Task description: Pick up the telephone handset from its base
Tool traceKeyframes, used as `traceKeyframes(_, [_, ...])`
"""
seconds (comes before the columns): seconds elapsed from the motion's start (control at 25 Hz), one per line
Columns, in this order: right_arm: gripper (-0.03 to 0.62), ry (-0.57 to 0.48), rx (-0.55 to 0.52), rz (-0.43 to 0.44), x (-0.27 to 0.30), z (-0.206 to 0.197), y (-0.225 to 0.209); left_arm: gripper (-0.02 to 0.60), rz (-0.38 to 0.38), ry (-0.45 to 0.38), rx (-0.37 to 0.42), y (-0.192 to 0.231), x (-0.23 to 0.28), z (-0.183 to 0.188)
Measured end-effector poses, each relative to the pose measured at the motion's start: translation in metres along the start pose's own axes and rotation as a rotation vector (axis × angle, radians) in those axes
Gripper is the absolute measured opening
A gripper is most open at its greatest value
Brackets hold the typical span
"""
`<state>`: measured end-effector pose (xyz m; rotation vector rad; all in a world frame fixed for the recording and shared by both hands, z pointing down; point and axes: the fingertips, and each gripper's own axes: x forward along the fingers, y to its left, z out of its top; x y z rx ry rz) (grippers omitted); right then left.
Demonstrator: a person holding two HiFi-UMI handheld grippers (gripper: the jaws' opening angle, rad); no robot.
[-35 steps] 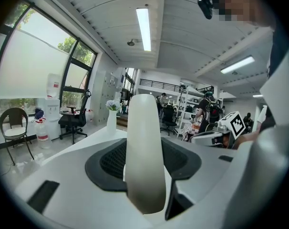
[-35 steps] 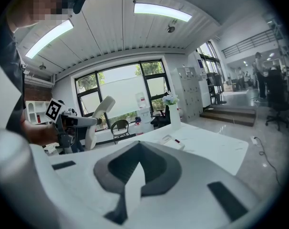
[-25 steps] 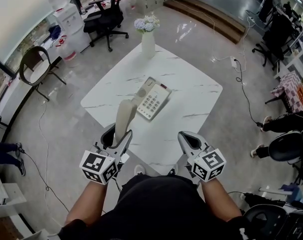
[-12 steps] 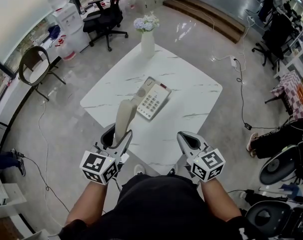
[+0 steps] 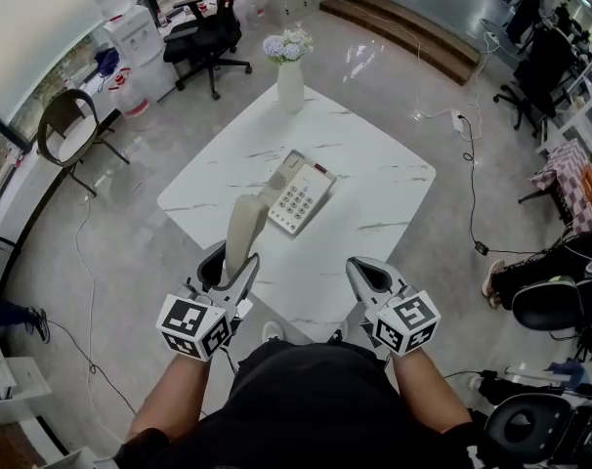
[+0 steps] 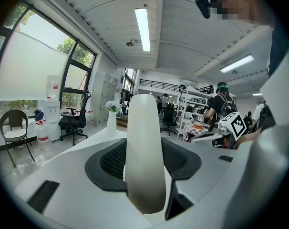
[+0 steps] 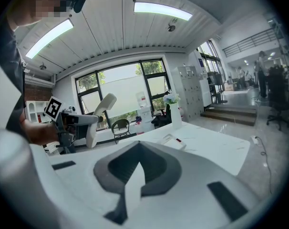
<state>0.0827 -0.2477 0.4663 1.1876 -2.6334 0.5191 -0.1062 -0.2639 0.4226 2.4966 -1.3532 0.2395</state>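
The cream telephone handset (image 5: 243, 229) stands upright, off its base, with my left gripper (image 5: 228, 274) shut on its lower end above the table's near edge. In the left gripper view the handset (image 6: 144, 147) rises straight between the jaws of the left gripper (image 6: 144, 185). The phone base (image 5: 299, 196), cream with a keypad, lies at the middle of the white marble table (image 5: 374, 169), its cradle empty. My right gripper (image 5: 370, 274) is held level at the right, shut with nothing in it. Its view shows the right gripper (image 7: 133, 178) closed and the handset (image 7: 99, 109) at the left.
A white vase of flowers (image 5: 290, 78) stands at the table's far corner. Office chairs (image 5: 206, 29) and a round-backed chair (image 5: 66, 135) stand on the floor at the left. Cables run over the floor at the right. People sit at the far right (image 5: 560, 237).
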Motion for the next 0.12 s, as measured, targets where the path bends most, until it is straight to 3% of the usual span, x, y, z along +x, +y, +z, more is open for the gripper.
traceKeyframes(0.12, [0.002, 0.0, -0.001, 0.001, 0.0004, 0.0006, -0.0003, 0.216, 0.003, -0.002, 0.001, 0.0012, 0.0002, 0.0014])
